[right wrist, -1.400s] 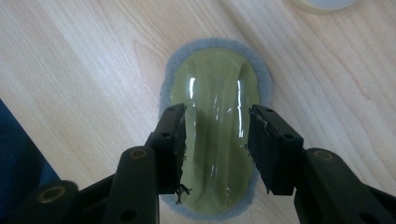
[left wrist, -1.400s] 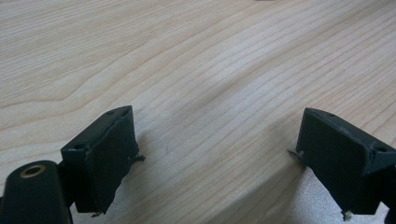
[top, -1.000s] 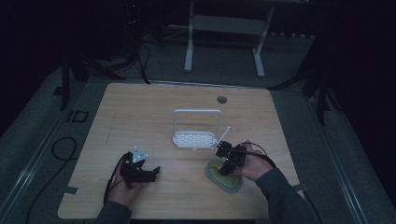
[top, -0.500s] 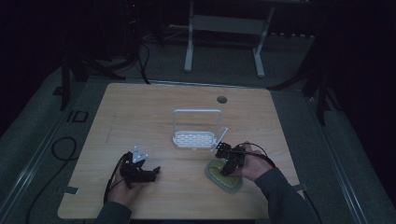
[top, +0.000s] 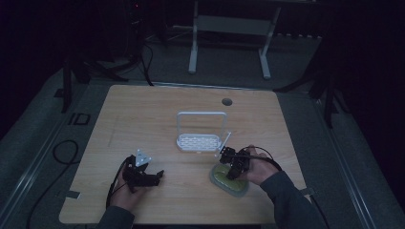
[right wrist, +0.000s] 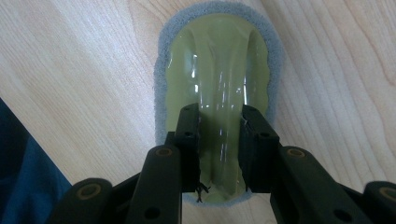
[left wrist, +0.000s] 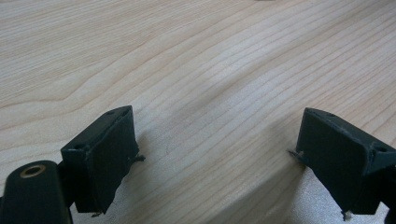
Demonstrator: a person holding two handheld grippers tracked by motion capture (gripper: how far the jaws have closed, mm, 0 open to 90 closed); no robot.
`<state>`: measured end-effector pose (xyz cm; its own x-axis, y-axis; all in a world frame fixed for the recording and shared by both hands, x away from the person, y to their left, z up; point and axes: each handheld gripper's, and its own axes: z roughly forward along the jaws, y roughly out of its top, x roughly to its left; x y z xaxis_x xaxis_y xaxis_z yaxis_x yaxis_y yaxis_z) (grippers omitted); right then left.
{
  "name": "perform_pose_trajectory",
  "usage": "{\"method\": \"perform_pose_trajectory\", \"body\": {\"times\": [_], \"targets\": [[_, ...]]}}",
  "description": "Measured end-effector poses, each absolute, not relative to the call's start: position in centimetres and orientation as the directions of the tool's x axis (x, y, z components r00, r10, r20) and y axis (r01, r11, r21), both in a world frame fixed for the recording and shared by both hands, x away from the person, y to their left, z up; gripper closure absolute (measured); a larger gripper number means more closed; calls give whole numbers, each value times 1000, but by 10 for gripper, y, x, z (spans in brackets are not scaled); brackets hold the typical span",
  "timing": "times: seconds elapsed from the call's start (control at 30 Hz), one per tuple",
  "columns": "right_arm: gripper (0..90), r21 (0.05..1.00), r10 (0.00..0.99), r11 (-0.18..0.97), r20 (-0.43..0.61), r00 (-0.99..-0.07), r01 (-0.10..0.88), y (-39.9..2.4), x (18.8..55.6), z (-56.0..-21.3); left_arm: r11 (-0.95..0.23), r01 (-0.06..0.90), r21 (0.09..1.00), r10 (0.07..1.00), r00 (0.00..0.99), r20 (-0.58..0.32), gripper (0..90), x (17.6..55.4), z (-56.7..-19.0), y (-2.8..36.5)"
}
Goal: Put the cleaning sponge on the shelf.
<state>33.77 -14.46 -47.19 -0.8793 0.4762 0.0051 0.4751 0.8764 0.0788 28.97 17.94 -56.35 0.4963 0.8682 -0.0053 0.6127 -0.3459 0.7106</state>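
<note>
A green scrubber (top: 228, 183) with a grey foam rim lies flat on the wooden table (top: 157, 109), front right. In the right gripper view its glossy green top (right wrist: 215, 60) has a raised ridge down the middle. My right gripper (right wrist: 219, 116) reaches down onto it, one jaw on each side of that ridge and pressed against it. The high view puts this right gripper (top: 232, 167) on the scrubber's near-left part. My left gripper (top: 155, 176) rests low at the front left. It is open (left wrist: 215, 135), with bare wood between its jaws.
A small white basket (top: 199, 141) with an upright hoop handle stands at the table's middle, just behind and left of the scrubber. A round cable hole (top: 227, 101) sits near the far edge. A white desk frame (top: 229, 24) stands on the floor beyond.
</note>
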Motion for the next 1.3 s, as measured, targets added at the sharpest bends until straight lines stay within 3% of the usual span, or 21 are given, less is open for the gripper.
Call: {"method": "perform_pose_trajectory", "body": {"times": [1.3], "targets": [[715,131,379,920,-57,-923,370,-134,342,-459,-346,612,711,868,496,-5,122,290,-564,179]]}}
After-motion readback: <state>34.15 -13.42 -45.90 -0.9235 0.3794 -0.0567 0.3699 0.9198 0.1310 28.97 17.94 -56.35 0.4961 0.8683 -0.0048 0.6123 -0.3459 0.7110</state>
